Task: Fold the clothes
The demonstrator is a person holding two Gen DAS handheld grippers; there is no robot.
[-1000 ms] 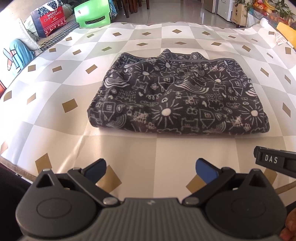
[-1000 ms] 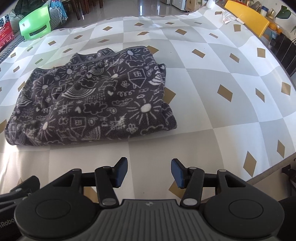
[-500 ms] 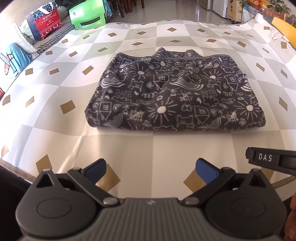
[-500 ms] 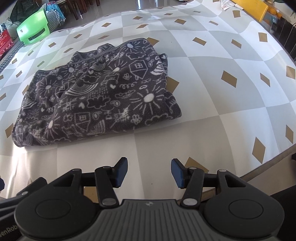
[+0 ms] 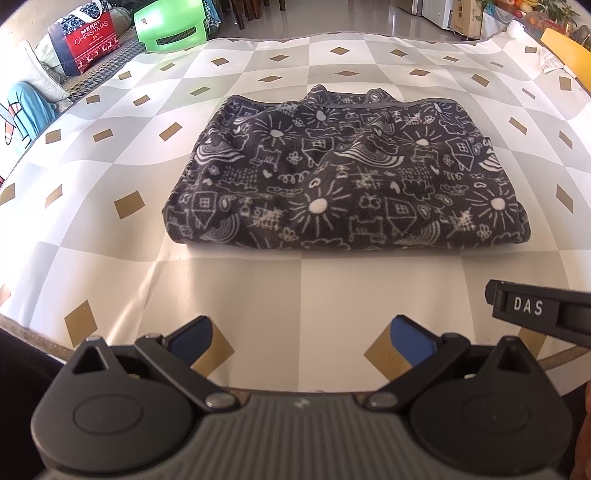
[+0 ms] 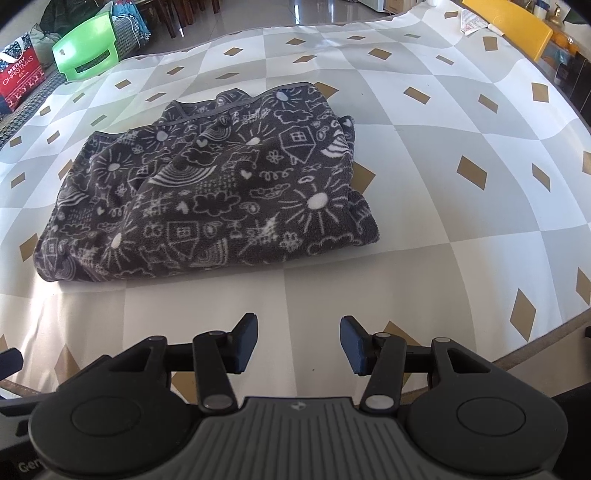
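A dark grey fleece garment [image 5: 343,177] with white doodle prints of suns, houses and clouds lies folded into a flat rectangle on the checked tablecloth [image 5: 258,295]. The right wrist view shows the same garment [image 6: 207,192] to the left of centre. My left gripper [image 5: 301,338] hovers near the table's front edge, short of the garment, open and holding nothing. My right gripper [image 6: 298,341] is also open and empty, a little back from the garment's near fold. Part of the right gripper's body [image 5: 535,308] shows at the right edge of the left wrist view.
The tablecloth is cream and grey with gold diamonds. Beyond the far edge stand a green plastic chair [image 5: 168,22] and a red Christmas bag [image 5: 86,35]. A yellow object [image 6: 506,22] and a paper [image 6: 472,26] lie at the far right corner.
Both grippers have drawn slightly back and up from the garment, which now sits a little farther off in each view. The garment has not moved. Both jaws stay open.
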